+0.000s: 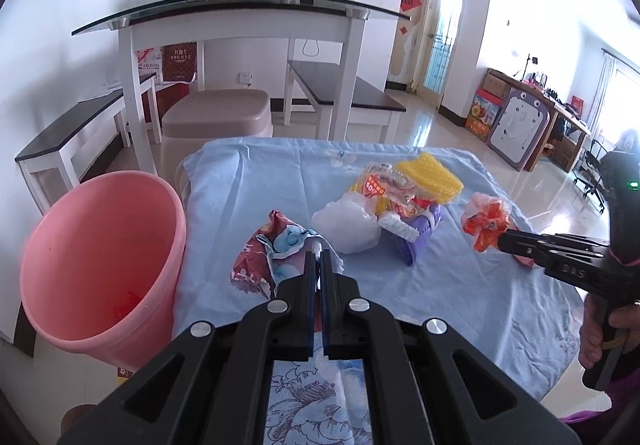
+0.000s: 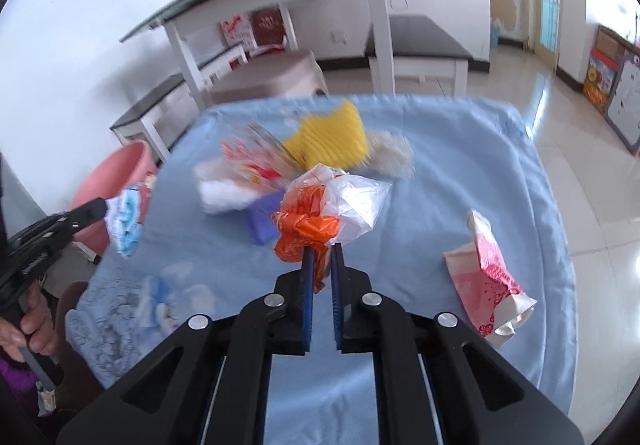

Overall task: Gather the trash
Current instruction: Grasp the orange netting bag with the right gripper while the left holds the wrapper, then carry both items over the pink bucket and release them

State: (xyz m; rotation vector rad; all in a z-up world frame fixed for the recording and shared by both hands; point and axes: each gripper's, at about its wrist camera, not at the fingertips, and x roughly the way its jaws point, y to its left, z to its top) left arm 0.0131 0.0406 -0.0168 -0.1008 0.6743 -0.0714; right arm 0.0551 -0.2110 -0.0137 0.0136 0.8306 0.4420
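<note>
One pink bin stands off the table's left edge, at 9 o'clock from the left gripper in the left wrist view. One red object lies at its bottom; its identity cannot be resolved.

The left gripper's two fingers are pressed nearly together on one red, blue and white wrapper, which hangs at 10 o'clock from the fingertips, just beside the bin's rim.

One light blue cloth covers the table. At its centre, at 1 o'clock from the left gripper, lies one pile: one white plastic bag, one red-and-white printed wrapper, one yellow ribbed piece and one purple item, all touching.

The right gripper has its two fingers closed, with a narrow gap, on one orange-and-white plastic bag. The bag sits bunched at 12 o'clock from the fingertips.

One pink-and-white paper bag lies on the cloth at 3 o'clock from the right gripper, well apart from the pile.

Two hands are visible, one on each gripper handle.
</note>
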